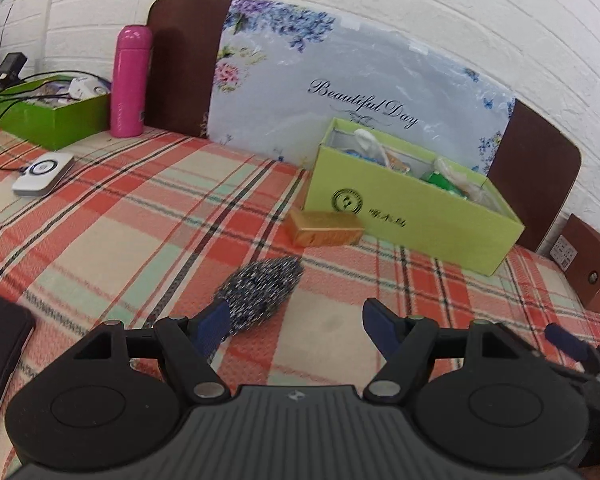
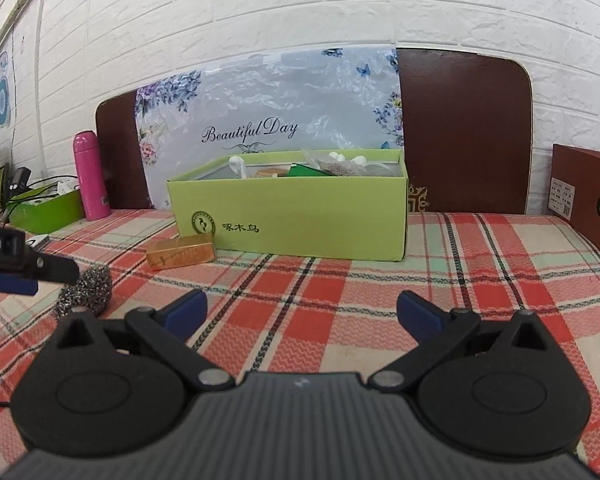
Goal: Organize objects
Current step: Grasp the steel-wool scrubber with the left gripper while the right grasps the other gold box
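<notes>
- Reaching toward the steel-wool scrubber [image 1: 262,294] is judged to be the step in hand in the left wrist view: the left gripper [image 1: 294,320] is held with its jaws spread wide and nothing is pinched between them.
- The scrubber is seen lying on the plaid cloth [image 1: 140,216], just beside the left finger and left of the gap; whether it is touched cannot be told.
- Farther off, a small amber box [image 1: 324,228] is seen against the near wall of the open green box [image 1: 412,216], which is already part-filled.
- For the next move, a shift to the left is called for, so that the scrubber is centred before the jaws are closed.
- In the right wrist view, the right gripper [image 2: 302,312] is shown with jaws spread and empty over bare cloth.
- The scrubber [image 2: 86,290] is seen at the near left, with the amber box [image 2: 180,255] beyond it and the green box [image 2: 312,216] at the far centre.
</notes>
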